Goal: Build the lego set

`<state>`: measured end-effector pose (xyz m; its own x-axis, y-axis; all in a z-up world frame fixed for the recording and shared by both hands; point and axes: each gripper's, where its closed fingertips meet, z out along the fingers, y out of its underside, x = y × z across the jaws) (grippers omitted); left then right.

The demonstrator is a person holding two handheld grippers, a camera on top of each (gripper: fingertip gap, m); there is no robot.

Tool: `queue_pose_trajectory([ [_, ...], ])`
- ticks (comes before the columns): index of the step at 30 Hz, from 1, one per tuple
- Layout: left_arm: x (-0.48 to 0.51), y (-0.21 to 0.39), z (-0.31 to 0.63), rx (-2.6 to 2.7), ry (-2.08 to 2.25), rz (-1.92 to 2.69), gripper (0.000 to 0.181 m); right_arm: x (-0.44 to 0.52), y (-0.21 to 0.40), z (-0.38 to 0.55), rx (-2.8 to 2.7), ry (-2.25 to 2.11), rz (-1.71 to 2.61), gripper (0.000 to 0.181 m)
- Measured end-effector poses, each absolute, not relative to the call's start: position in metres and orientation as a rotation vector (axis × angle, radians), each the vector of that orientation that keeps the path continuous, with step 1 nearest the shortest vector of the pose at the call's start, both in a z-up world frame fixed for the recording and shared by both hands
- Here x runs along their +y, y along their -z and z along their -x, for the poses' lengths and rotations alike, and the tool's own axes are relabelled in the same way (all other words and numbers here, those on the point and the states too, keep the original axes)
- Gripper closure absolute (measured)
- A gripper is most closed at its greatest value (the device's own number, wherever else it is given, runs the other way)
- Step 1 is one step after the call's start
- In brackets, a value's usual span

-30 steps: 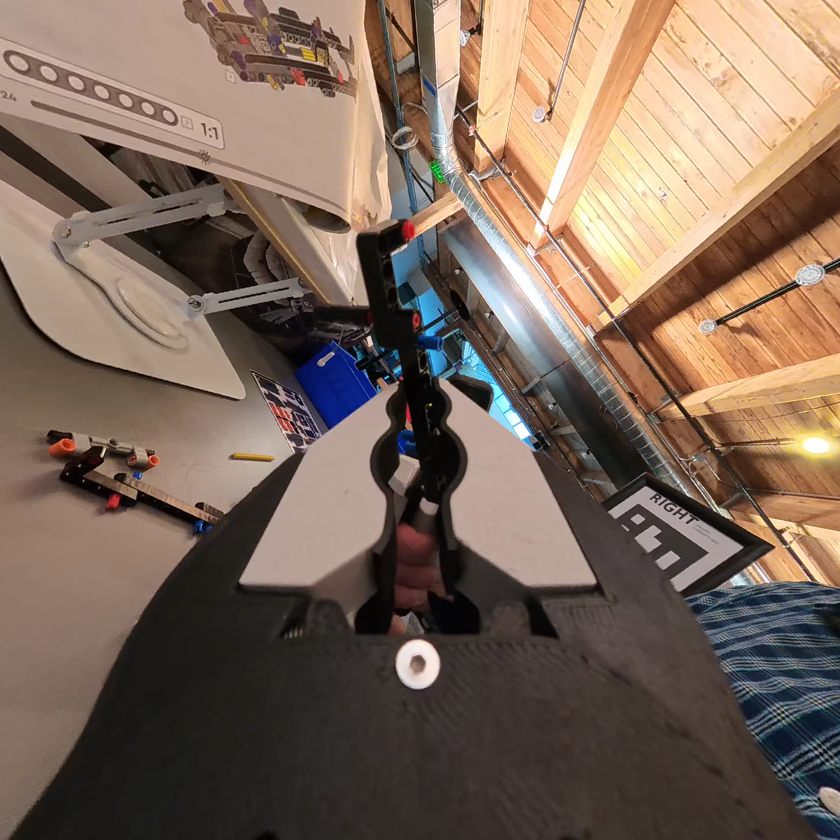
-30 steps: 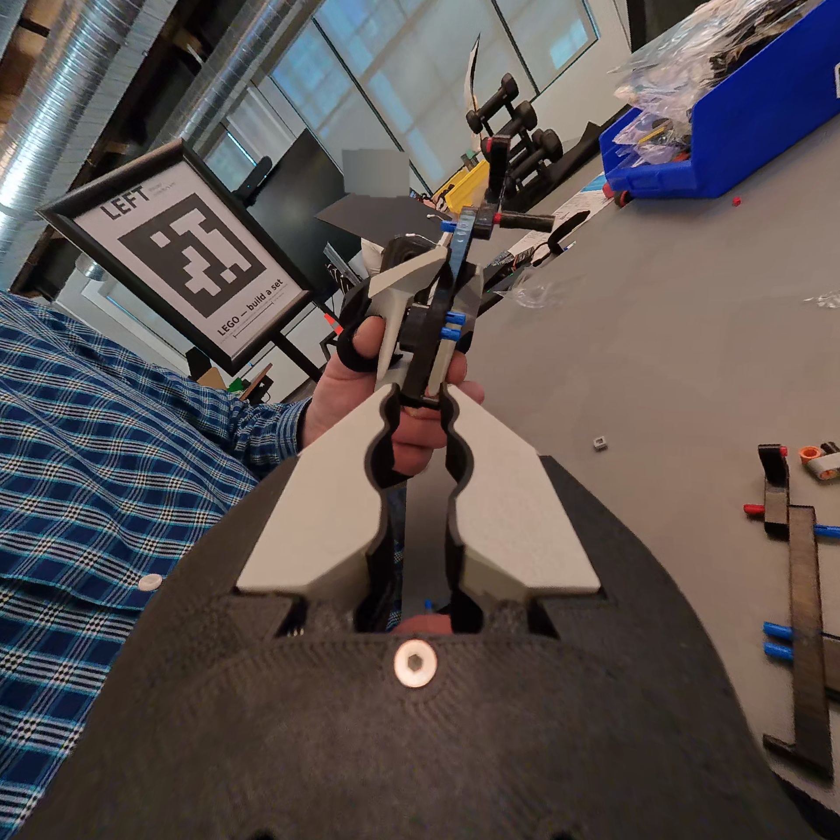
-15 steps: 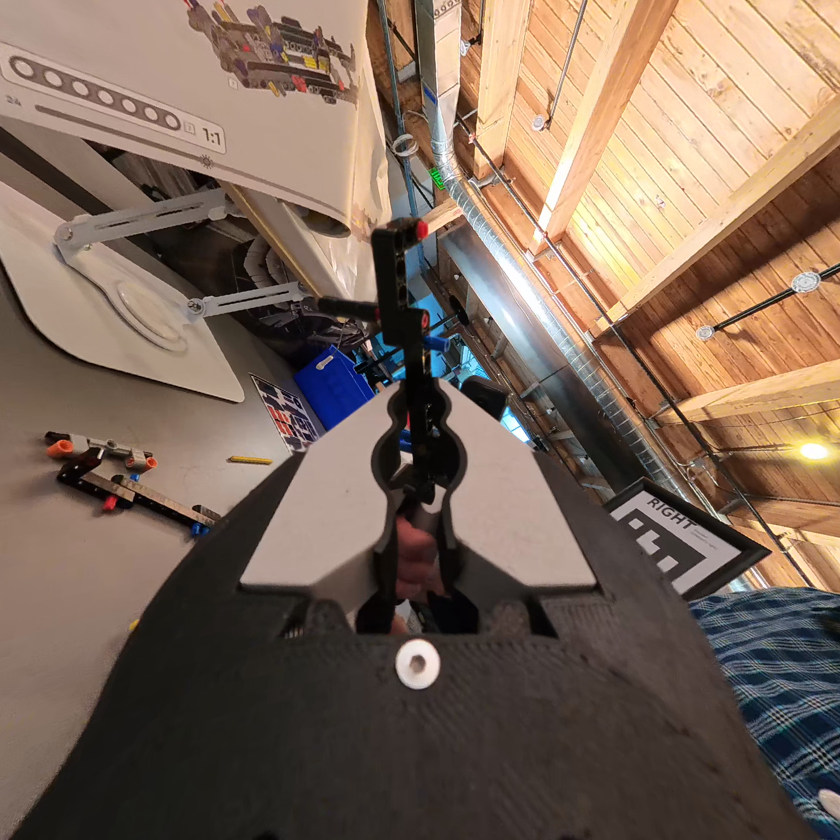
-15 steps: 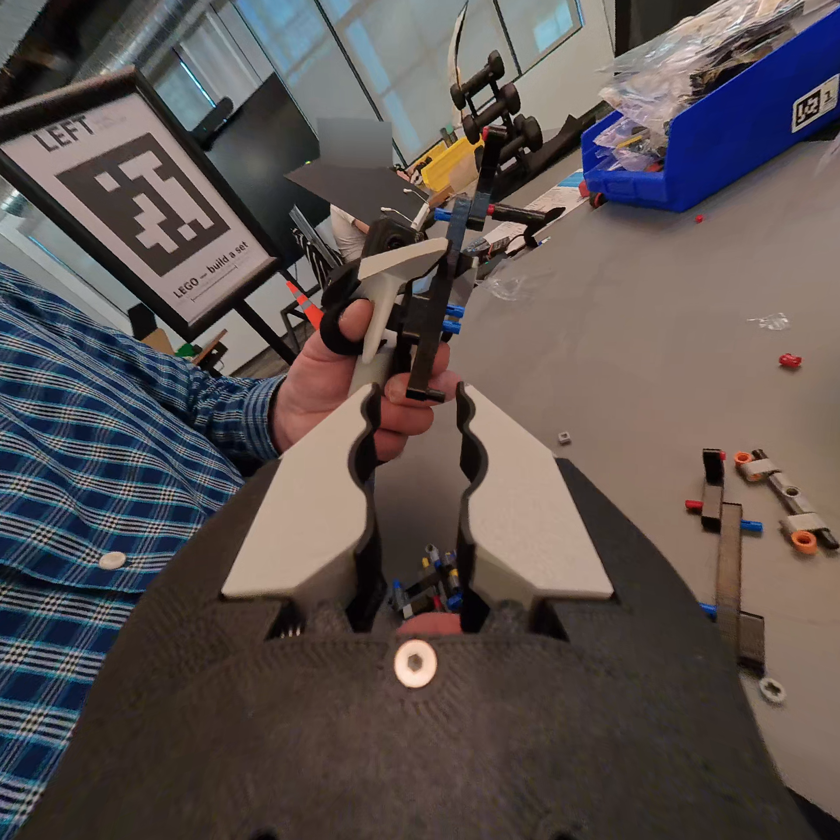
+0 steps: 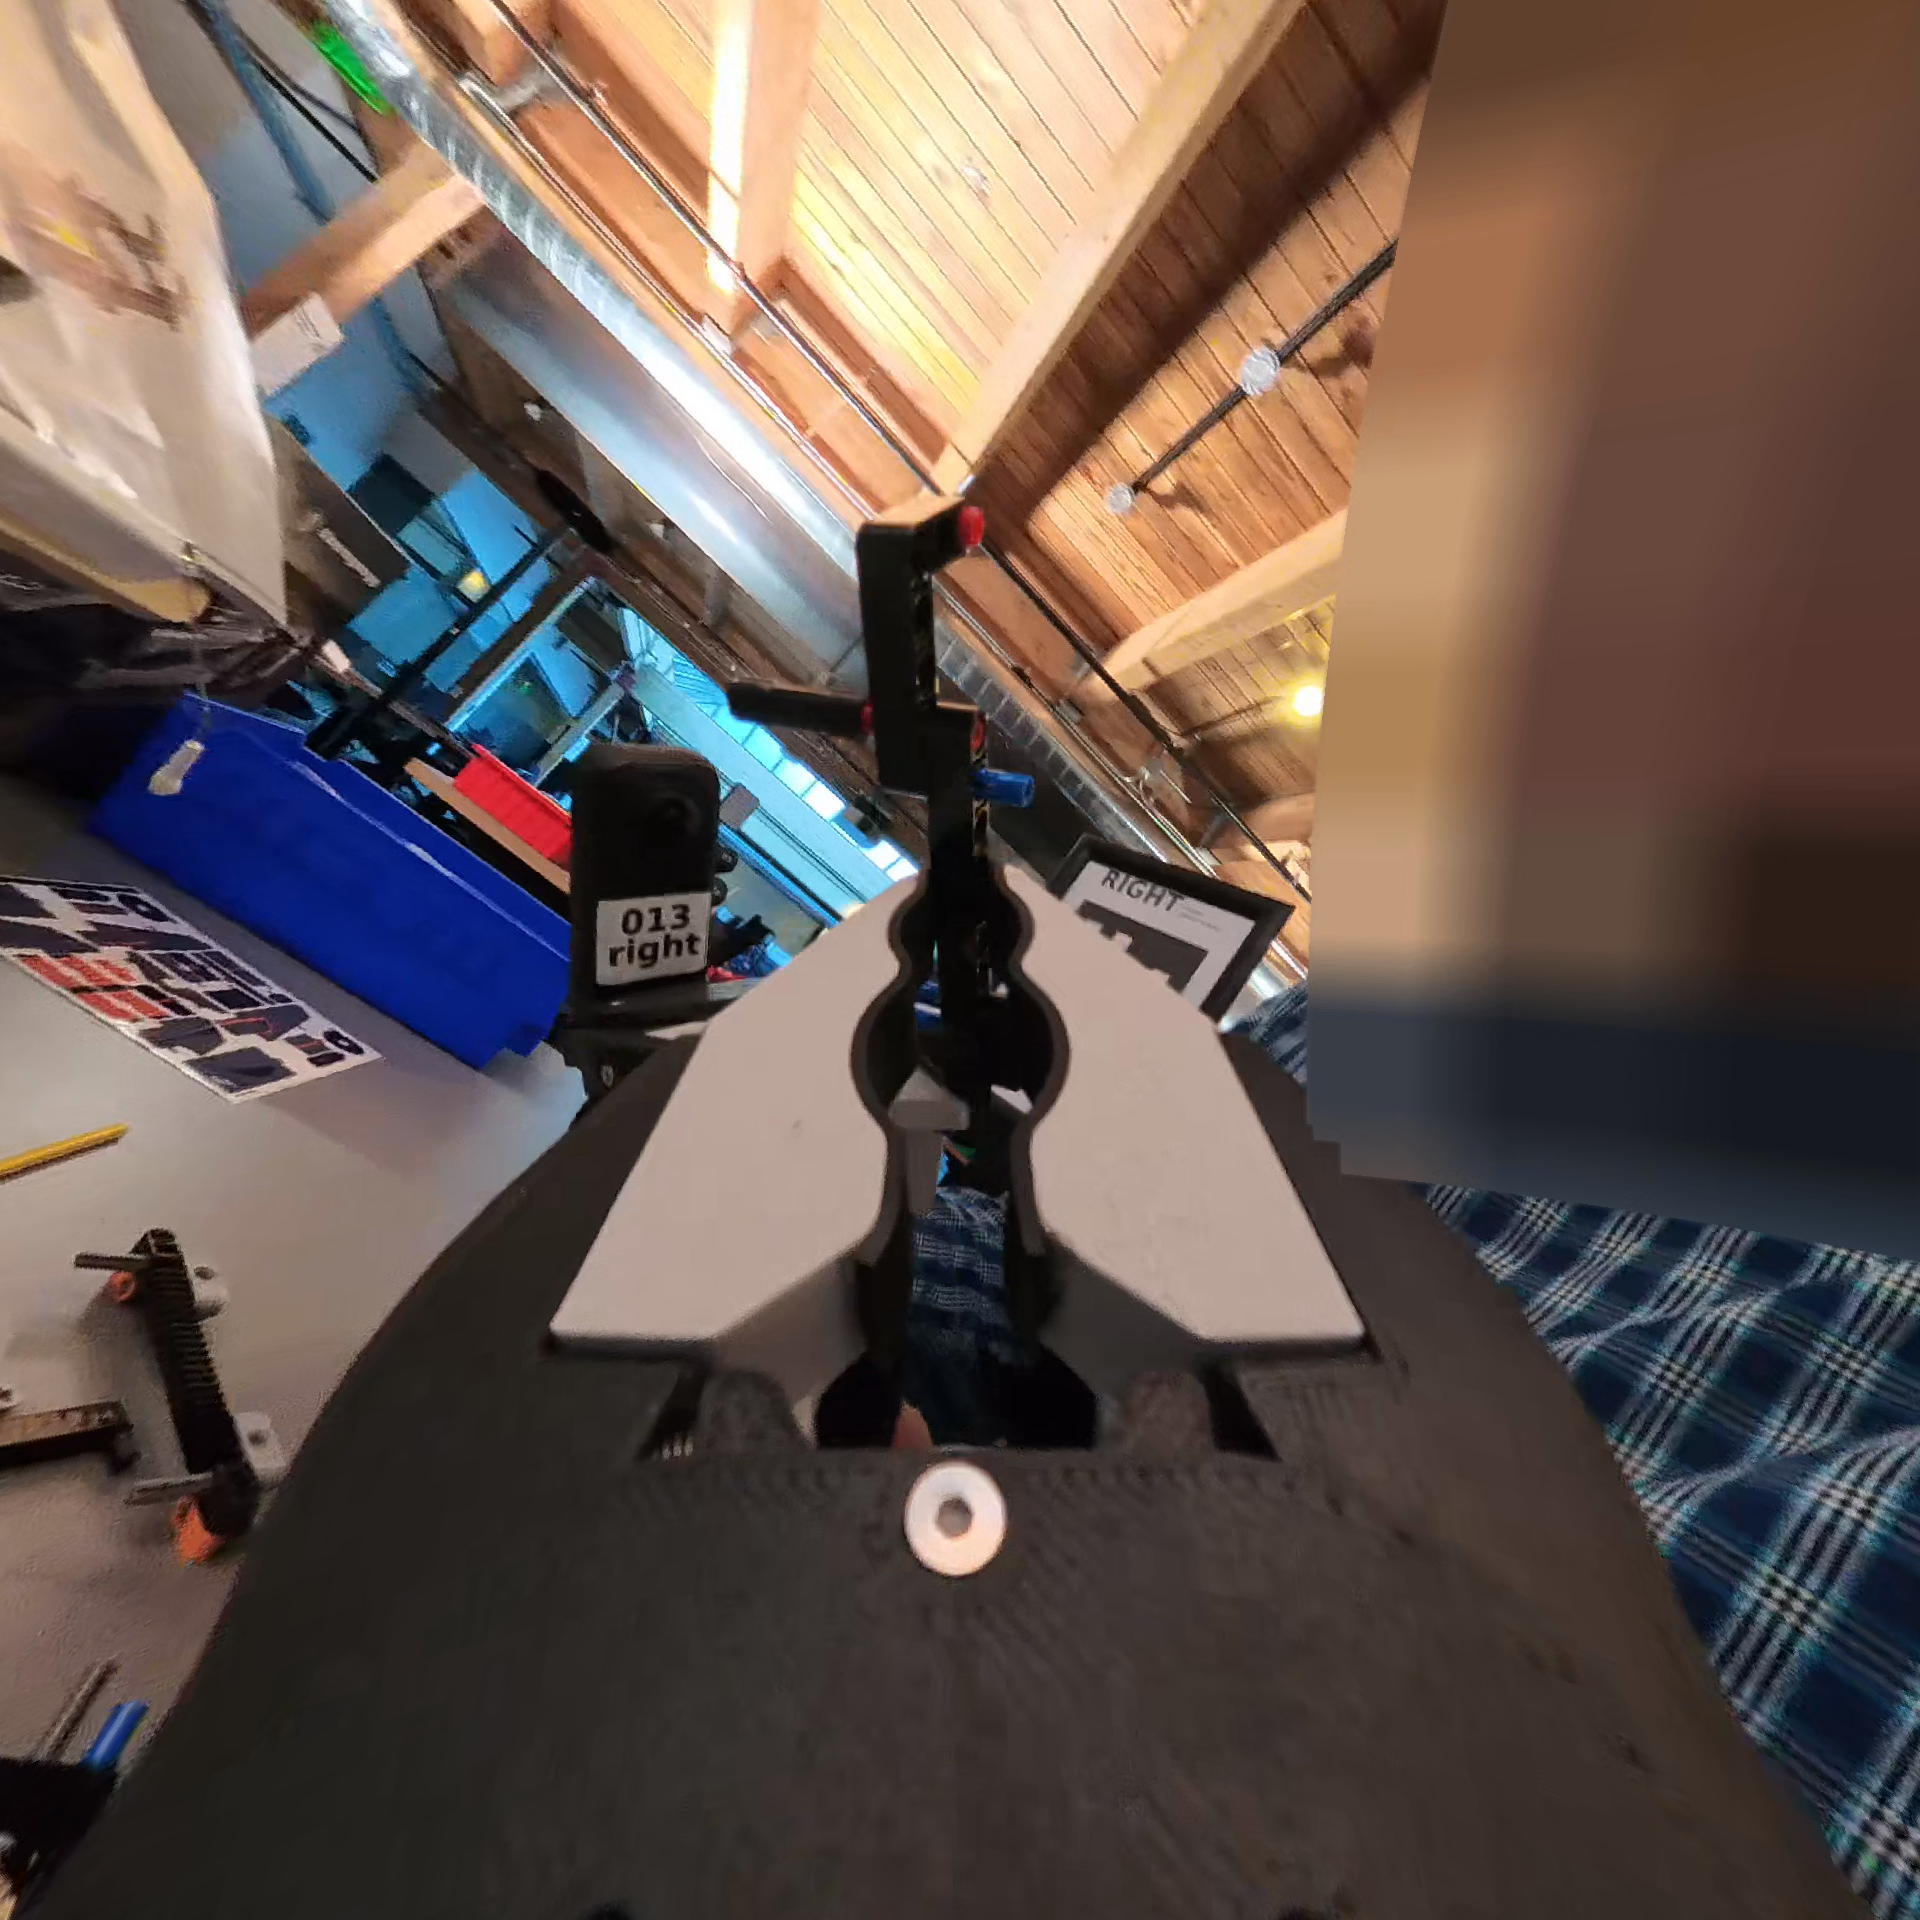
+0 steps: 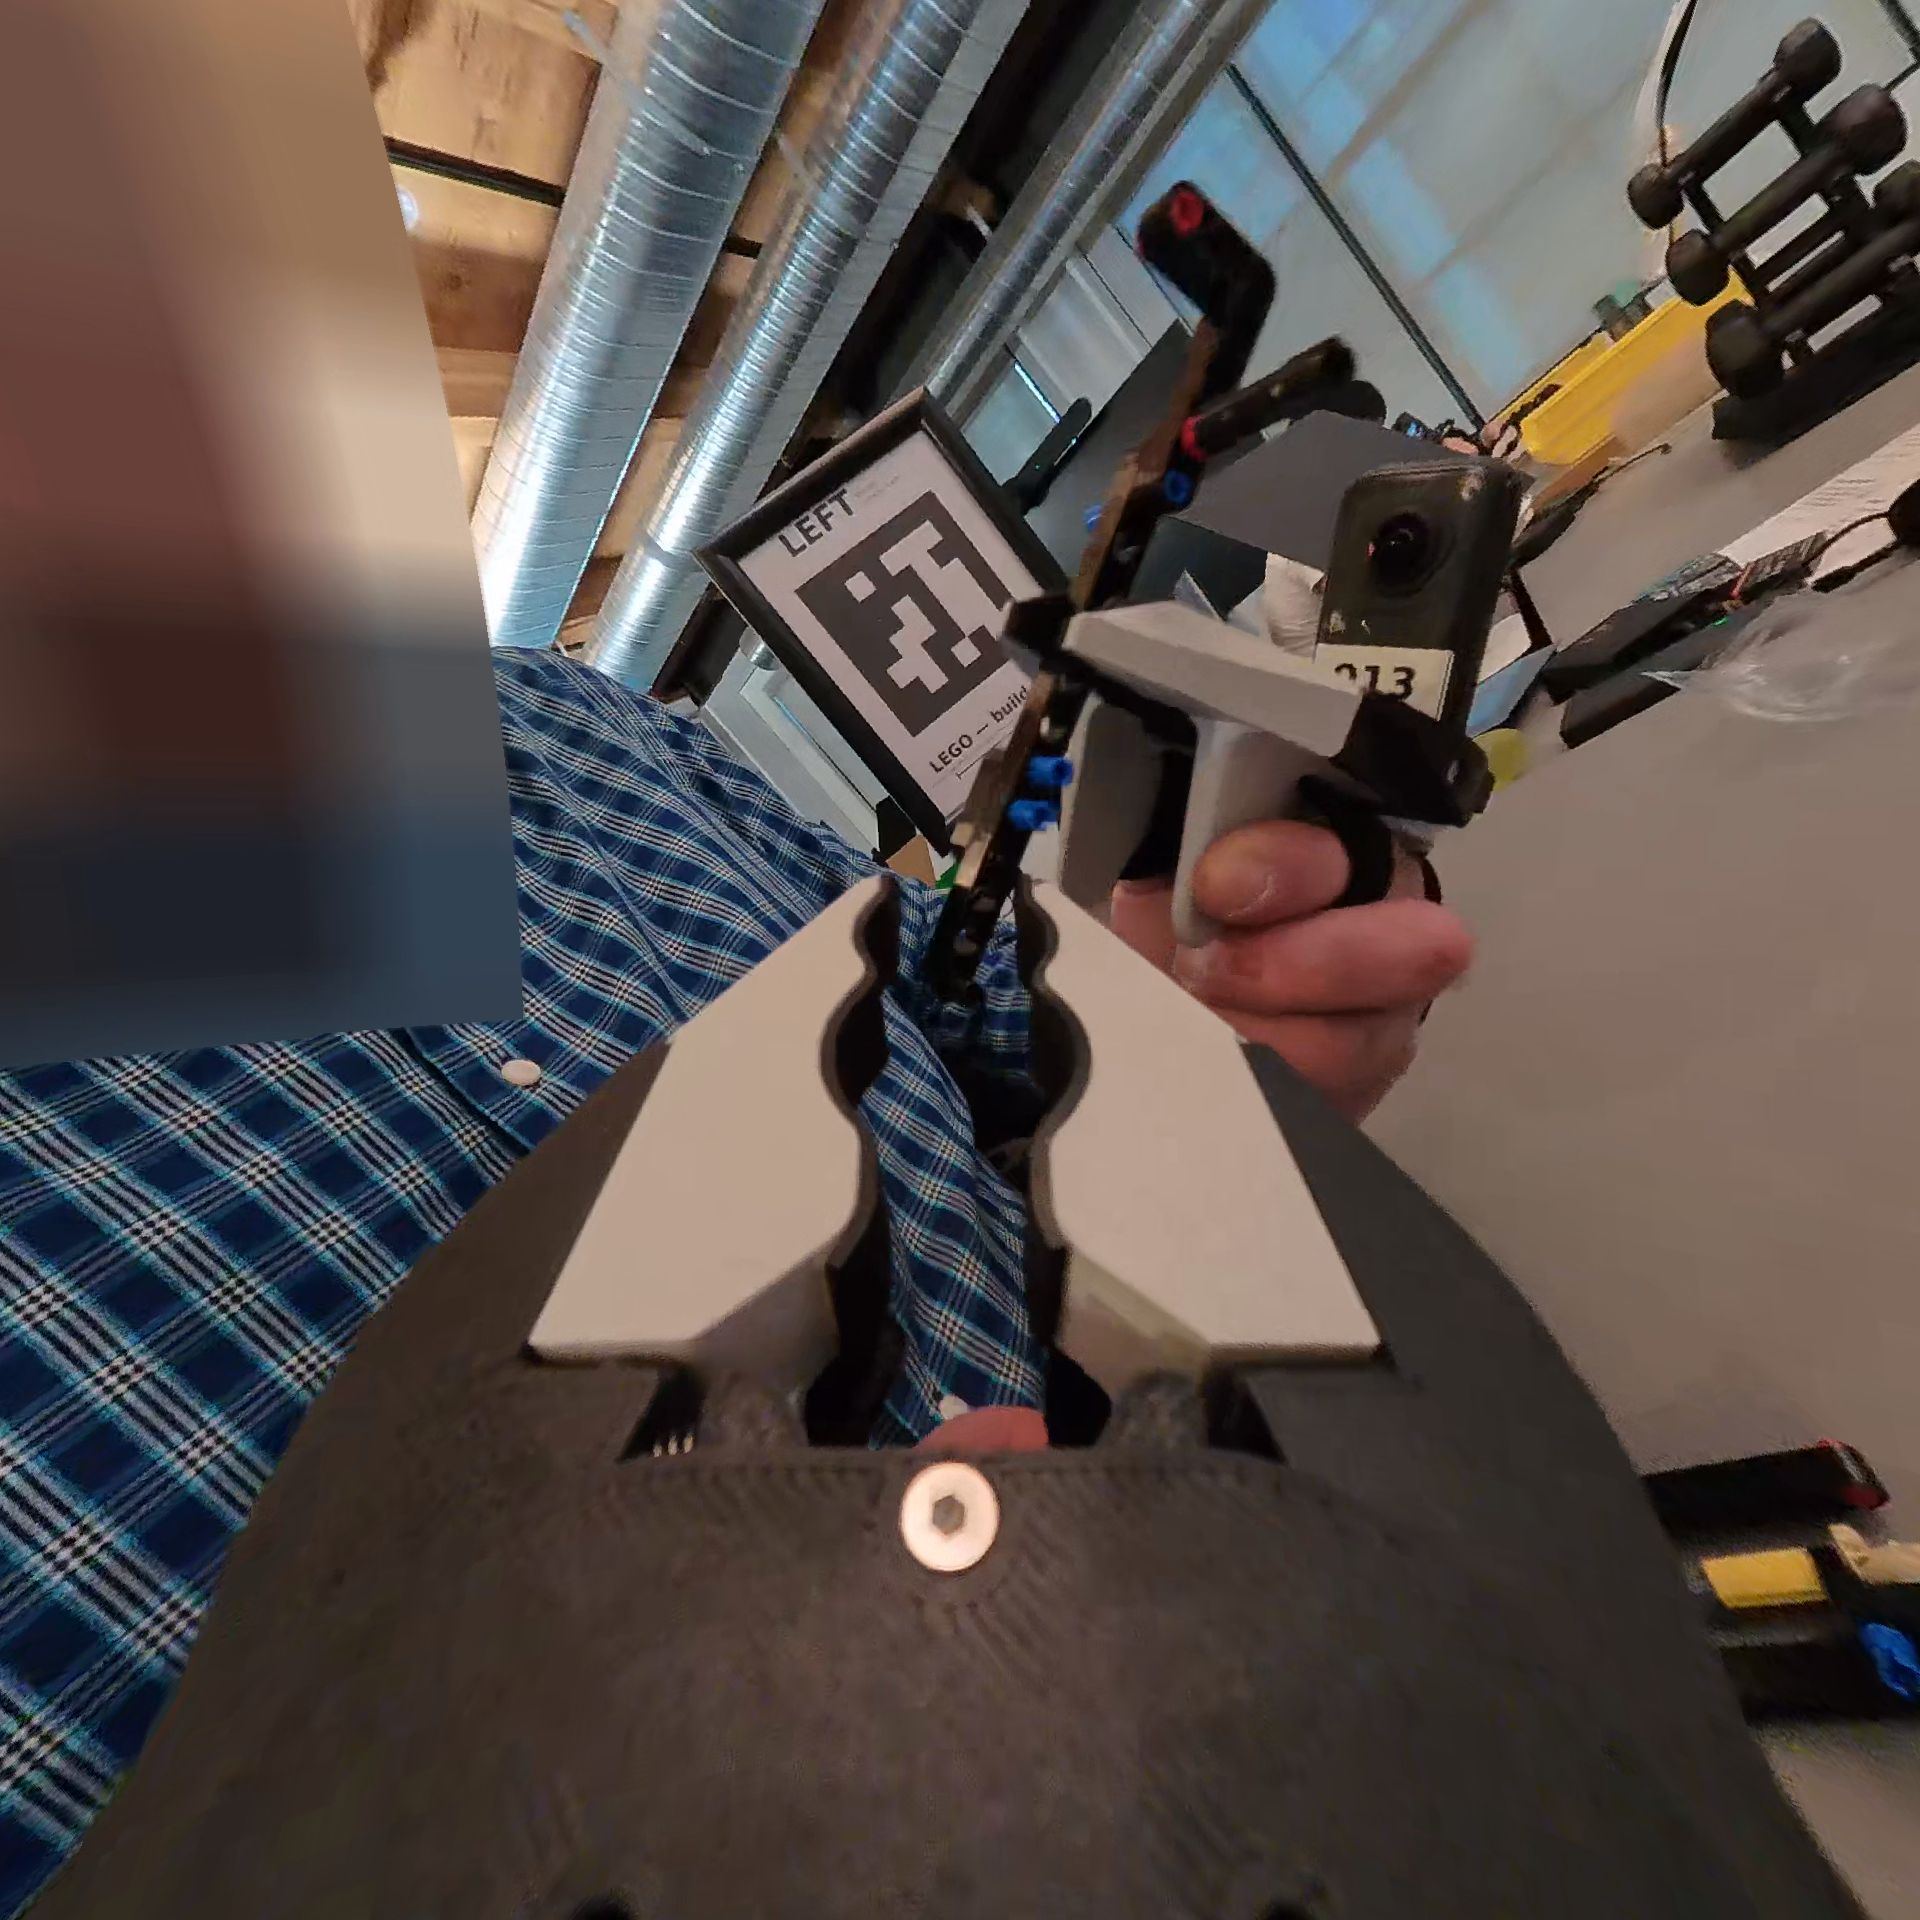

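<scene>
My left gripper (image 5: 961, 914) is shut on a long black lego beam assembly (image 5: 914, 665) with red and blue pins, which stands up out of the fingertips. In the right wrist view the same assembly (image 6: 1132, 488) runs slanted, held in the air by the left gripper (image 6: 1049, 634) in a person's hand. My right gripper (image 6: 961, 909) is open a little. The beam's lower end sits between its fingertips, with shirt showing in the gap on the left side. The right gripper's camera body (image 5: 644, 862) shows in the left wrist view.
On the grey table lie a blue bin (image 5: 312, 873), a sticker sheet (image 5: 177, 987), a loose black lego assembly (image 5: 187, 1371) and a yellow piece (image 5: 62, 1148). More lego parts (image 6: 1766, 1579) lie at lower right. The person's plaid shirt (image 6: 312, 1195) is close behind. The gap from one gripper's tips to the other's is roughly 5 cm.
The right gripper has come back up to the beam's lower end, and its jaws have narrowed around it. The left gripper has turned with the assembly towards the person.
</scene>
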<state>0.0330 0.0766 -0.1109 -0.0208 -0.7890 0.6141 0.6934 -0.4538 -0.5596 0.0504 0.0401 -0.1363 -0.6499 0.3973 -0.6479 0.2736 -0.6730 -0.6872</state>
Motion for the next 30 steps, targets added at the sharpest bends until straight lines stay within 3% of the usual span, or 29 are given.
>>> queue_pose_trajectory([
  [1, 0.076, 0.111, -0.035, 0.134, 1.705, 1.121, 0.173, 0.040, 0.136, -0.050, -1.226, -2.499, 1.275, 0.167],
  [11, 0.090, 0.134, -0.027, 0.157, 1.526, 1.303, 0.161, 0.070, 0.158, -0.035, -1.329, -1.852, 1.403, 0.177],
  [14, 0.091, 0.135, -0.026, 0.181, 1.433, 1.323, 0.176, 0.074, 0.163, -0.035, -1.407, -1.674, 1.443, 0.176],
  [18, 0.094, 0.137, -0.028, 0.184, 1.366, 1.338, 0.175, 0.077, 0.171, -0.034, -1.450, -1.565, 1.482, 0.176],
  [21, 0.094, 0.142, -0.034, 0.205, 1.363, 1.371, 0.158, 0.072, 0.180, -0.033, -1.513, -1.536, 1.523, 0.176],
  [23, 0.092, 0.143, -0.036, 0.245, 1.335, 1.380, 0.175, 0.069, 0.182, -0.032, -1.519, -1.564, 1.538, 0.177],
  [26, 0.101, 0.150, -0.028, 0.173, 1.296, 1.422, 0.176, 0.074, 0.185, -0.029, -1.493, -1.543, 1.558, 0.176],
  [28, 0.109, 0.153, -0.019, 0.055, 1.326, 1.417, 0.176, 0.084, 0.183, -0.025, -1.441, -1.458, 1.530, 0.174],
  [30, 0.115, 0.162, -0.015, -0.048, 1.349, 1.449, 0.175, 0.098, 0.188, -0.022, -1.472, -1.147, 1.439, 0.153],
])
